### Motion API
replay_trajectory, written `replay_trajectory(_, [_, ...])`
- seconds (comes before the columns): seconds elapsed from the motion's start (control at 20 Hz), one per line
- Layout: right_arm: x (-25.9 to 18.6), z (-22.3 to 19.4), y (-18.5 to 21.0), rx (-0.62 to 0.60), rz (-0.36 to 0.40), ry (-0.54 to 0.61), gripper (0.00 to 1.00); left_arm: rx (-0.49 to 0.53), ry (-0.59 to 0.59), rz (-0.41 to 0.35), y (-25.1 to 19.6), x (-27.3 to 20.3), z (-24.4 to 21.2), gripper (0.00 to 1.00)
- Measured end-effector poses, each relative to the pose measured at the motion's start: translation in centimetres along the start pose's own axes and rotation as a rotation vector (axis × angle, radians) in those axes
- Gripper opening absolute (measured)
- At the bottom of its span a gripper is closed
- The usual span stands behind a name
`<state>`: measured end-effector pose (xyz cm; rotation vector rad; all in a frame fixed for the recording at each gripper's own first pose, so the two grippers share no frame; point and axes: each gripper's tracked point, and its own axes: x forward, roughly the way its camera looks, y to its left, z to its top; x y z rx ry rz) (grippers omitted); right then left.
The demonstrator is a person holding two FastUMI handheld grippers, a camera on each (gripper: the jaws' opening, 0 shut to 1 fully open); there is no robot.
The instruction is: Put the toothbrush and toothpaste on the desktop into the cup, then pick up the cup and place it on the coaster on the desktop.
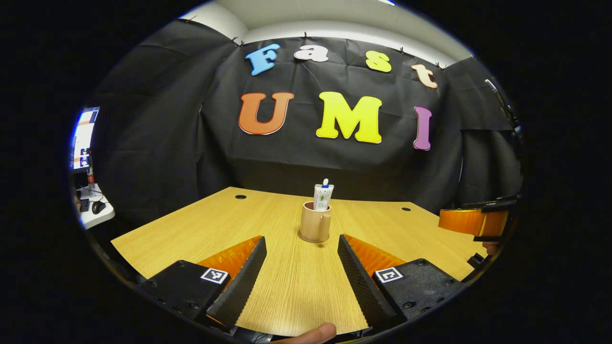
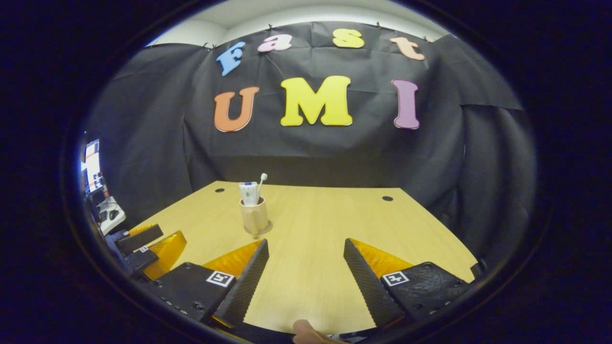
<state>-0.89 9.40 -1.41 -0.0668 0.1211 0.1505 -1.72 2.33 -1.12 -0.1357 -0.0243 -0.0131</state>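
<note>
So the loading part looks done to me. The cup [image 1: 315, 222] is standing upright on the desk [image 1: 201, 224] with the toothpaste [image 1: 322, 196] poking out of the top, and in the right gripper view you can also see the toothbrush [image 2: 261, 183] leaning in the cup next to the tube, head up. There's a flat round disc under the cup's base that sticks out a bit around it, which I'd guess is the coaster [image 2: 266, 228]. If that's right, the whole job is basically finished; I can't say for sure it isn't just the cup's own foot though.

Both tools are backed off from the cup. The left gripper [image 1: 302, 260] has its jaws spread wide with nothing between them, just bare desk, and the cup sits well beyond the tips, roughly centred. The right gripper [image 2: 306, 263] is the same story: wide open, empty, with the cup off past its left finger.

If the cup still needs shifting, the next move means closing in on it from the side, squeezing the body below the rim, and lifting straight so the tall stuff doesn't tip out.

The cup is a plain tan colour, with a small handle-like bit on the near side in the left gripper view.
</note>
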Motion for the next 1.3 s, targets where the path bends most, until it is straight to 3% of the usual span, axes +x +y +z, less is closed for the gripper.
replay_trajectory(0.3, [-3.3,-1.2,-5.6,0.009,-0.136,-0.155,0.96,0.064,-0.031,-0.053,-3.0,-1.2,1.0,0.95])
replay_trajectory(0.65, [-6.0,-2.0,-7.2,0.040,-0.157,-0.200,0.96,0.090,-0.036,-0.077,-5.0,-1.5,0.7,0.96])
replay_trajectory(1.3, [-6.1,-3.5,-7.1,0.056,-0.157,-0.209,0.96,0.118,-0.035,-0.080,-6.0,-1.6,-0.5,0.95])
